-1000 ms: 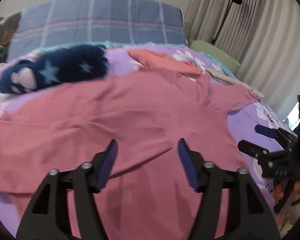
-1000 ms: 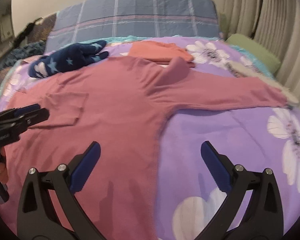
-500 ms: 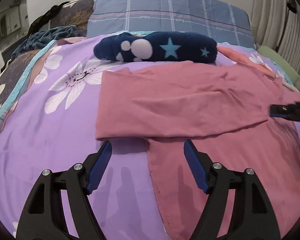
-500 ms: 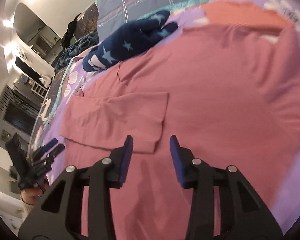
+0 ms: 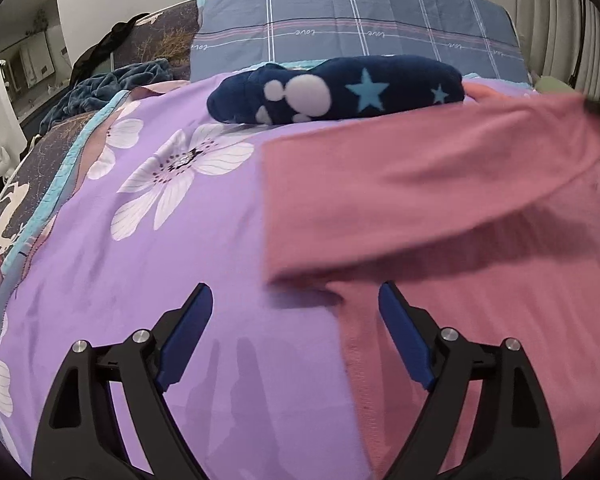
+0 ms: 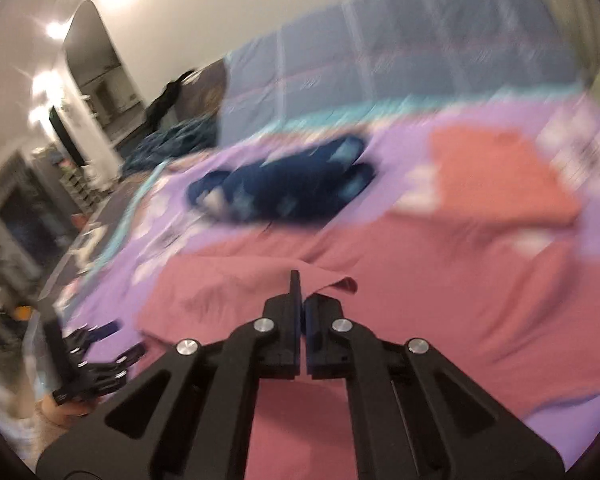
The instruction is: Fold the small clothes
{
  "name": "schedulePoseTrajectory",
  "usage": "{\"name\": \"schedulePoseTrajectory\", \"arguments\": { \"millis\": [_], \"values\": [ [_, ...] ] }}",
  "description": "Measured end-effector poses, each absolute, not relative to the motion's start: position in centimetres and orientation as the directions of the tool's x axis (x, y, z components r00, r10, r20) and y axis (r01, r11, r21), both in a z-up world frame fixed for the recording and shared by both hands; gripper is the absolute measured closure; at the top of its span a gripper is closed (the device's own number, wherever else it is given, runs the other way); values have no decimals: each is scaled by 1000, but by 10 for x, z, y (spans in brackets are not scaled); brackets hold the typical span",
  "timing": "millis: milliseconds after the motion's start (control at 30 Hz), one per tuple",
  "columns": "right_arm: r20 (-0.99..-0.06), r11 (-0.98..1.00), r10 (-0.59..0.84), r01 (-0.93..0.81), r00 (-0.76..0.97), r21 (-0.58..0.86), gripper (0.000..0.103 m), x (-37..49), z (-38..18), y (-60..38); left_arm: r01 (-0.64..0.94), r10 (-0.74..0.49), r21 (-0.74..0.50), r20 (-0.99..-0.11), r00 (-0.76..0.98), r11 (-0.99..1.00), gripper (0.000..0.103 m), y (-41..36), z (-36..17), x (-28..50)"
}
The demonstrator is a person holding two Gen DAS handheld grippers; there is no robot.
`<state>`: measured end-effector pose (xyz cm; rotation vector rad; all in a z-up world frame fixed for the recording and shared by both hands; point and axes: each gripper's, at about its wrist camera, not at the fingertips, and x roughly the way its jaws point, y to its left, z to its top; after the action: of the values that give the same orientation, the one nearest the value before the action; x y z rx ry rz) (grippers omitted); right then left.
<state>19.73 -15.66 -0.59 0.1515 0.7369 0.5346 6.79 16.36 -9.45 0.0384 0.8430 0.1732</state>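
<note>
A pink long-sleeved shirt [image 5: 480, 340] lies spread on the purple flowered bedsheet [image 5: 160, 280]. Its left sleeve [image 5: 400, 184] is folded across the body, and the sleeve's far end is raised off the shirt. My right gripper [image 6: 302, 292] is shut on a pinch of that pink fabric [image 6: 336, 284] and holds it up. My left gripper [image 5: 294, 292] hovers over the shirt's left side hem. Its jaws are opening, with nothing clamped between them. In the right wrist view the left gripper [image 6: 126, 338] shows at the lower left, in a person's hand.
A navy plush item with stars and white paw spots [image 5: 336, 94] lies beyond the shirt. A folded orange garment [image 6: 500, 176] sits at the back right. A grey-blue checked pillow [image 5: 360, 28] stands at the bed's head. A dark blanket [image 5: 112, 84] lies at the far left.
The right gripper closed from wide open onto the folded sleeve and lifted it. The left gripper swung over to the shirt's left edge and its jaws widened.
</note>
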Motion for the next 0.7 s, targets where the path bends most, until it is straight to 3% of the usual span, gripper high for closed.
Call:
{"name": "schedulePoseTrajectory", "arguments": {
  "millis": [133,267,500,533,600,633,700],
  "values": [
    [-709,903,425,-324,563,283,91,231,-31,-180,-136,130,54,-747,652,989,18,165,-99,76],
    [-762,934,356,-210,540,288,64,240,-69,-197,-143,140,65,-772,620,988,18,164,-108,87],
    [-768,913,409,-236,493,334,56,232,-88,-204,-167,175,90,-771,612,982,18,167,-110,90],
    [-765,899,437,-249,473,360,56,234,-93,-202,-173,181,93,-771,611,980,16,167,-111,90],
    [-760,890,456,-255,463,379,70,235,-96,-199,-189,205,112,-768,606,976,11,167,-112,91],
    [-764,897,442,-255,470,362,99,236,-97,-194,-190,210,117,-768,606,975,11,167,-112,91],
    [-771,910,412,-248,486,331,101,236,-90,-188,-196,227,133,-761,608,971,11,167,-110,90]
  ]
}}
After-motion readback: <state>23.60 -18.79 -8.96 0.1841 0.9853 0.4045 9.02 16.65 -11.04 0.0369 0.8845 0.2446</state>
